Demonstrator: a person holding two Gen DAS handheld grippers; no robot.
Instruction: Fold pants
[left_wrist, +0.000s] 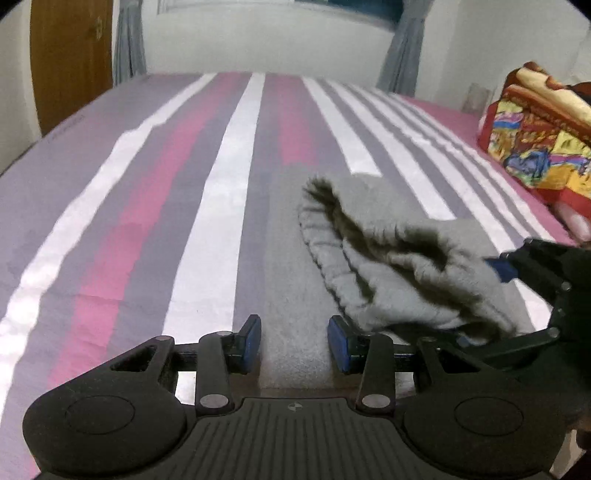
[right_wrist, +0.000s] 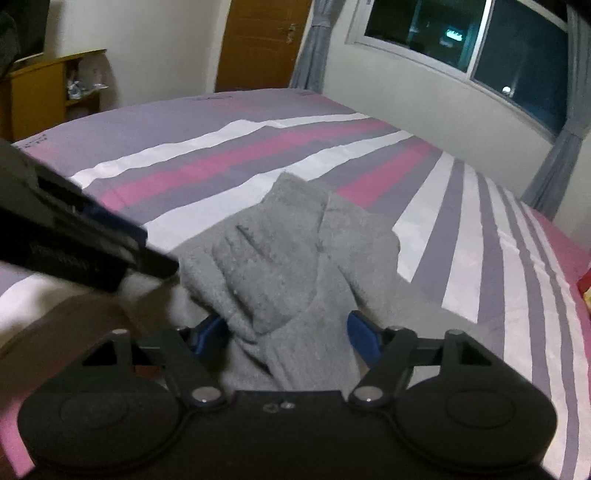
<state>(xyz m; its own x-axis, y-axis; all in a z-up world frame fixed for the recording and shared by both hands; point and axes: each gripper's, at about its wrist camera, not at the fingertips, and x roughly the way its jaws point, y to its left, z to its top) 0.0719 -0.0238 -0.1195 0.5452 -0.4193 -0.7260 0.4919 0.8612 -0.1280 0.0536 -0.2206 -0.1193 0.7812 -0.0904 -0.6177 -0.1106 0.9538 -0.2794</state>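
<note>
The grey pants (right_wrist: 288, 258) lie bunched on the striped bed (left_wrist: 147, 221). Left tongs (left_wrist: 294, 343) gape empty over flat cloth; right tongs (right_wrist: 288, 332) straddle a fold, apparently not yet clamped. Pinch firmly, then lift evenly.

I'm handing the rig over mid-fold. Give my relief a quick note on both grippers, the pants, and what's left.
Left gripper: open, low over one flat strip of the grey pants, gripping nothing.
Right gripper: jaws apart with bunched cloth between them; grip not confirmed.
Pants: on the striped bed sheet, near edge, waistband end lifted and crumpled.
Done: pants laid out, fold started.
Left: carry the lifted part over, flatten, finish folding.
</note>
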